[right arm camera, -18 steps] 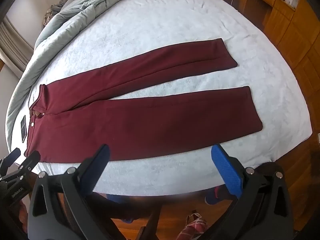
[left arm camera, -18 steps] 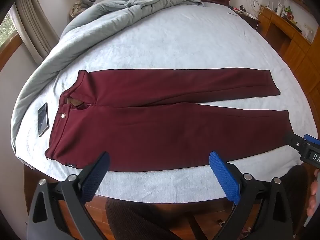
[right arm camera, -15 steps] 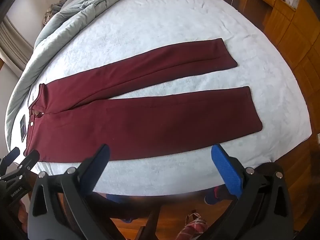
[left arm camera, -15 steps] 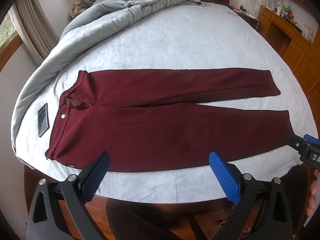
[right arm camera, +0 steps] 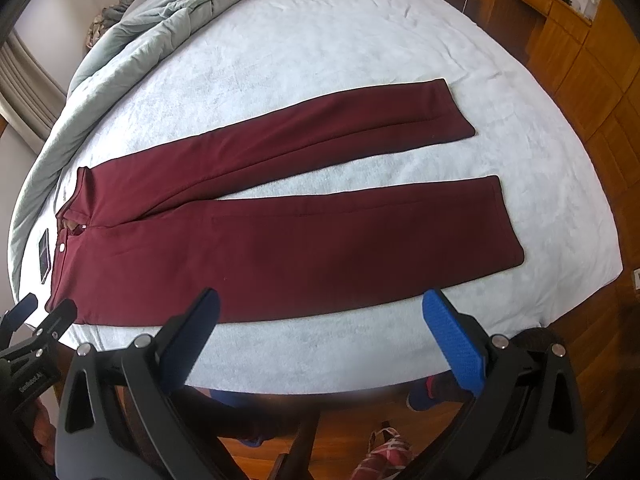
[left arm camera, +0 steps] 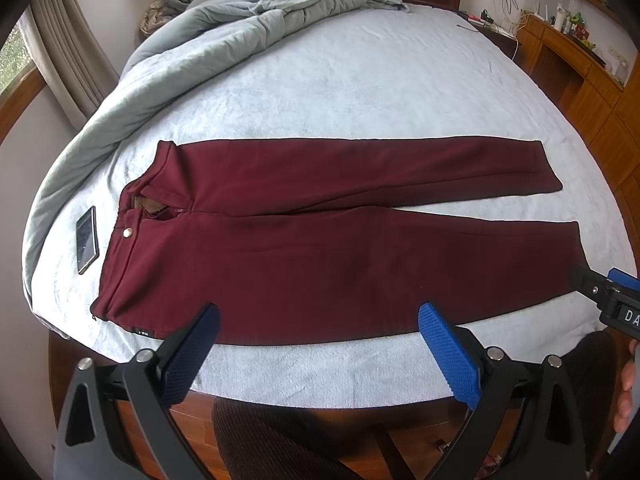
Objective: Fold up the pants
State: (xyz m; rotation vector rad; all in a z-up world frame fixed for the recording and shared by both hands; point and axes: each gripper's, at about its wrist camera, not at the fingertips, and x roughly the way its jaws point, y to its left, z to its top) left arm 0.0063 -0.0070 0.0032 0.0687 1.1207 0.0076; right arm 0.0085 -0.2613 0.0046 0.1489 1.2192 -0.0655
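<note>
Dark red pants (left arm camera: 320,248) lie flat on the bed, waist to the left, both legs stretched to the right and slightly apart; they also show in the right wrist view (right arm camera: 280,232). My left gripper (left arm camera: 320,340) is open and empty, hovering above the near edge of the bed in front of the near leg. My right gripper (right arm camera: 320,332) is open and empty, also at the near edge, further toward the leg ends. The right gripper shows at the right rim of the left wrist view (left arm camera: 608,300); the left gripper shows at the left rim of the right wrist view (right arm camera: 28,332).
A phone (left arm camera: 87,240) lies on the pale blue bedsheet (left arm camera: 340,92) just left of the waistband. A rumpled grey duvet (left arm camera: 240,12) is heaped along the far left. Wooden cabinets (left arm camera: 592,92) stand to the right. Wooden floor (right arm camera: 340,432) lies below the near edge.
</note>
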